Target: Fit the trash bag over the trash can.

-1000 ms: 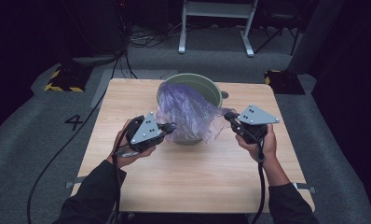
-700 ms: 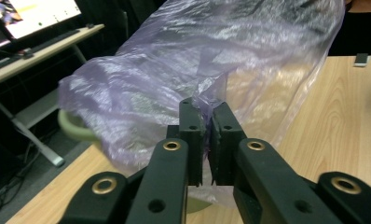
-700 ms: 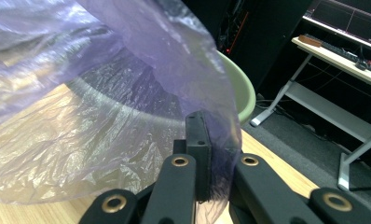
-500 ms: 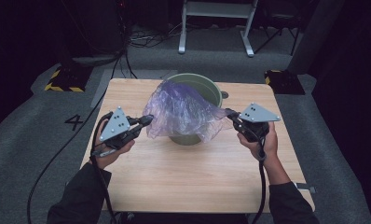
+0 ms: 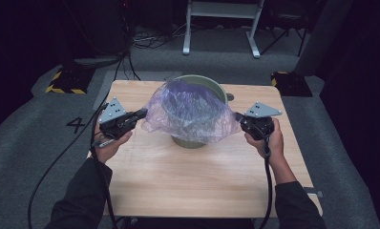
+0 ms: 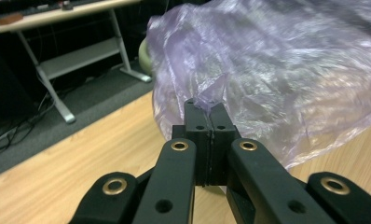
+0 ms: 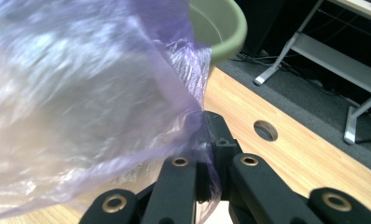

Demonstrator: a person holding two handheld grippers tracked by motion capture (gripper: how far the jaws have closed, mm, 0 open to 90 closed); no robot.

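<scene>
I see a white desk frame [image 5: 221, 24] at twelve o'clock and a striped block [image 5: 64, 82] at ten.

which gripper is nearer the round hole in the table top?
The right gripper. The hole lies just beyond the green bin, on that gripper's side; the left gripper holds the purple bag across the bin.

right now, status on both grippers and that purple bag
Left gripper and right gripper both shut on purple bag, one edge each. Bag stretched over green bin. Nothing in the way.
</scene>
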